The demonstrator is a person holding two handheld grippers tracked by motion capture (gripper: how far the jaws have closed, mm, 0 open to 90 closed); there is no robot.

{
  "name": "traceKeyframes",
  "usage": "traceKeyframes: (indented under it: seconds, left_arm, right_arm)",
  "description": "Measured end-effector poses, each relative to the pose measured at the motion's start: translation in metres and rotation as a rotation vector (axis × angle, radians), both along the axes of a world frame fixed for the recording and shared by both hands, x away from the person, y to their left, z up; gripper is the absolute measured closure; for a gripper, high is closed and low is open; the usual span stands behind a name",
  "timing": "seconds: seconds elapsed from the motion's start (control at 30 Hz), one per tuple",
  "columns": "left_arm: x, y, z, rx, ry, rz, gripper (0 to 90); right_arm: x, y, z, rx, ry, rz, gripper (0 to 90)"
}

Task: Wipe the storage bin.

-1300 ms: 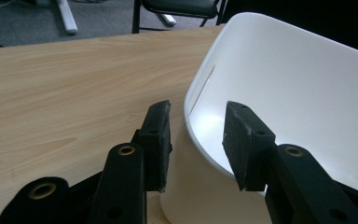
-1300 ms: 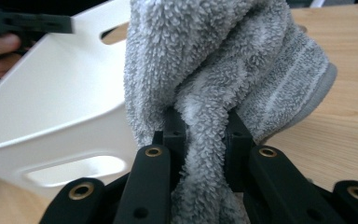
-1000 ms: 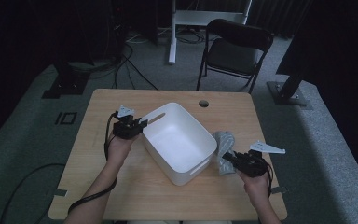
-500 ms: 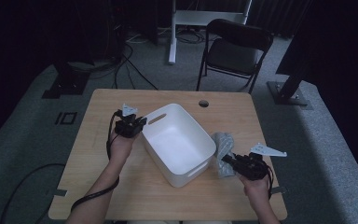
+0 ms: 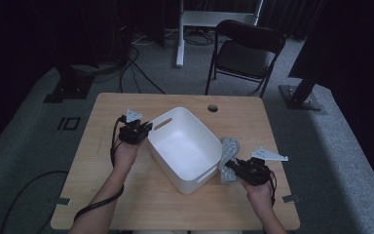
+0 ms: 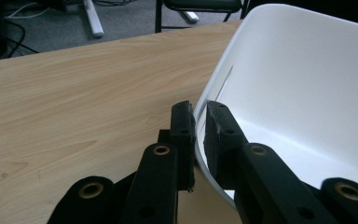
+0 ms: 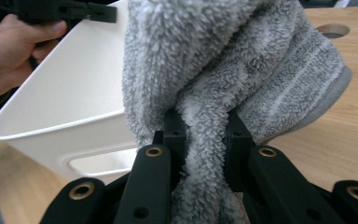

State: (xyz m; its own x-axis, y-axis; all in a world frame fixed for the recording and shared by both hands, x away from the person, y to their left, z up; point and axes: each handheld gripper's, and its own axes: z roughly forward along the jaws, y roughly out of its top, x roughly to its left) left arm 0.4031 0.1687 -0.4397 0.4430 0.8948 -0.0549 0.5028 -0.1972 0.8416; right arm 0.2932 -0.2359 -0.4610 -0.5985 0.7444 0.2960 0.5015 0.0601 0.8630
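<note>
— Where is the grey towel [image 5: 229,152] relative to the right tongs [image 5: 233,167]?

— Caught between them. In the right gripper view the two black jaws are drawn narrow around a fold of the fluffy towel [image 7: 223,70], with pile bulging out on both sides of the pinch. The rest of the cloth rises above the jaws and drapes away toward the wooden surface [image 7: 335,130].

— And from above?

— In the high view the towel lies bunched on the surface [image 5: 102,146] just beside the right-hand wall of the white bin [image 5: 185,146], touching or nearly touching it; I cannot tell which. The right tongs meet its near end, with the person's right hand [image 5: 259,187] behind them.

— What about the left tongs [image 5: 146,127]?

— They are at the bin's opposite side, at its left rim near the slot handle. The left gripper view shows the jaws closed narrow on the thin white wall of the bin [image 6: 298,93]: one jaw outside, one inside, the rim [image 6: 199,105] running up between them.

— So the towel is well apart from the left tongs?

— Yes, the whole bin sits between. The bin itself stands at an angle to the surface's edges, near the middle.
</note>
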Motion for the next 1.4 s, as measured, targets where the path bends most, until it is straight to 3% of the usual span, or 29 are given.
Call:
traceKeyframes:
  seconds: [0.27,0.43,0.6,0.83,1.03,1.17,1.4]
  left_arm:
    - [-0.004,0.002,-0.001,-0.008,-0.006,0.017,81.9]
    - [-0.005,0.001,-0.001,-0.005,-0.012,0.031,81.9]
    - [-0.007,-0.001,-0.002,-0.005,-0.018,0.06,82.1]
    - [-0.008,-0.005,-0.001,0.016,-0.013,0.099,82.0]
    - [-0.008,-0.007,0.0,0.022,-0.012,0.104,81.9]
    - [-0.008,-0.005,-0.001,0.015,-0.014,0.093,82.0]
    - [-0.007,0.001,-0.002,-0.014,-0.025,0.076,81.9]
  right_arm:
    - [0.009,0.005,-0.002,-0.007,0.0,-0.038,77.2]
    - [0.013,0.008,-0.012,-0.032,0.038,-0.054,77.3]
    - [0.015,0.004,-0.015,0.002,0.066,-0.051,77.2]
    - [0.003,0.002,-0.002,0.024,0.034,-0.032,77.1]
    - [-0.016,0.003,0.018,0.046,-0.028,0.006,77.1]
    - [-0.013,0.015,0.01,-0.001,-0.017,0.011,77.1]
    - [0.0,0.022,0.004,-0.014,-0.041,-0.034,77.5]
